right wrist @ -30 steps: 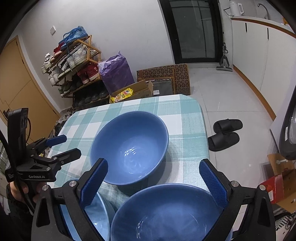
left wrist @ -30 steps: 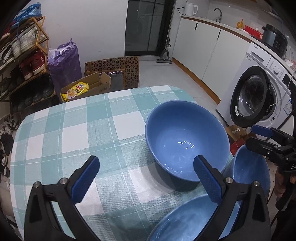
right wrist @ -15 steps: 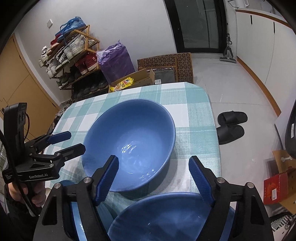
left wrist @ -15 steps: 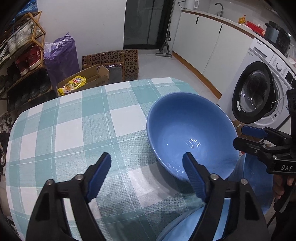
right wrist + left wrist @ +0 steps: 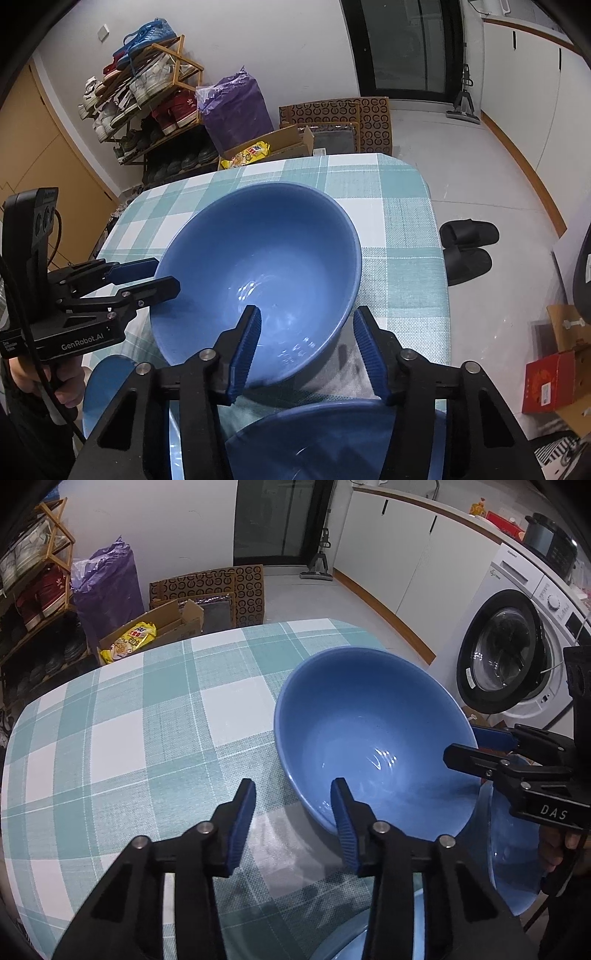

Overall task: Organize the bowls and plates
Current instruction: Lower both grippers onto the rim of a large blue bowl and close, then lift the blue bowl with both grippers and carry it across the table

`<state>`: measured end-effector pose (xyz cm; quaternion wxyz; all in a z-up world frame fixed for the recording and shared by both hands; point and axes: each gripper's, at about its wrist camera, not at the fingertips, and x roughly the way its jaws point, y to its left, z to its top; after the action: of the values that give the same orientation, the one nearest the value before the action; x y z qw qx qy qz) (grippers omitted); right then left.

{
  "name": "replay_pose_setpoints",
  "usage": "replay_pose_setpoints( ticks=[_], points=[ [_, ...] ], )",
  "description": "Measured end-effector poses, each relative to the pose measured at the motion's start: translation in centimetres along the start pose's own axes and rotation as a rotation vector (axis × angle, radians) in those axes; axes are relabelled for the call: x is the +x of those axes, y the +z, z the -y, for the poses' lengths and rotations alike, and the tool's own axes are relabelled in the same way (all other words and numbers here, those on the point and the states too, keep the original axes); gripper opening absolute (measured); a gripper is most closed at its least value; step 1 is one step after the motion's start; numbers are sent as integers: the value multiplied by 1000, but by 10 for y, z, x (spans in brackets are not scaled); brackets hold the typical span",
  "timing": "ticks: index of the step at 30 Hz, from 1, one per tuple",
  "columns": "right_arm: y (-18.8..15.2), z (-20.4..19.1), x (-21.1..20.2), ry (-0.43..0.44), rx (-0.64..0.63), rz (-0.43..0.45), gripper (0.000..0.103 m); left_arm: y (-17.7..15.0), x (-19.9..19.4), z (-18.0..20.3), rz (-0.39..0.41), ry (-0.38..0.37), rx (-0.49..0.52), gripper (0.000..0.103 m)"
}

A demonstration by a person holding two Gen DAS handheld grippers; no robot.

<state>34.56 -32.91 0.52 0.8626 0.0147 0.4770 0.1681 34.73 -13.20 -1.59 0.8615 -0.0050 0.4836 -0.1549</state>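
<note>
A large blue bowl (image 5: 373,738) stands on the green-and-white checked table (image 5: 129,716); it also shows in the right wrist view (image 5: 258,269). My left gripper (image 5: 291,819) is open and straddles the bowl's near left rim. My right gripper (image 5: 306,347) is open, its jaws straddling the opposite rim. Each gripper shows in the other's view, the right one (image 5: 476,746) and the left one (image 5: 159,277). A second blue bowl (image 5: 332,439) lies below the right gripper. A smaller blue bowl (image 5: 513,856) sits at the table's near edge.
A washing machine (image 5: 517,646) and white cabinets (image 5: 399,554) stand to the right. A shoe rack (image 5: 144,103), a purple bag (image 5: 236,107) and cardboard boxes (image 5: 325,125) stand beyond the table. Black slippers (image 5: 469,243) lie on the floor.
Both grippers have moved in on the large bowl and their jaws have narrowed from wide open to a smaller gap around its rim.
</note>
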Motion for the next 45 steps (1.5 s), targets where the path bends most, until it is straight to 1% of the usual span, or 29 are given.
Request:
replay_pose_setpoints(
  ticks=[3,5,9,10,13,30,37,45],
  points=[
    [0,0,2,-6,-3,-1,45,1,1,4,-2,8,21,35],
    [0,0,3,-18,-9,-2,40,1,2,6,-5,5,31,31],
    [0,1,3,-20,-10,-2,37,2,3,8,-8,1,48,26],
    [1,1,3,-22,-12,-3,36,2,3,8,-8,0,52,23],
    [1,1,3,-24,-18,-2,34,2,2,9,-6,3,56,22],
    [-1,-4,3,-48,-42,7,33,1,-2,6,7,2,43,21],
    [-1,-7,-5,-50,-46,24,33,2,-14,7,32,-3,40,21],
    [1,-13,-26,-54,-56,58,33,4,-37,11,72,-2,43,21]
  ],
)
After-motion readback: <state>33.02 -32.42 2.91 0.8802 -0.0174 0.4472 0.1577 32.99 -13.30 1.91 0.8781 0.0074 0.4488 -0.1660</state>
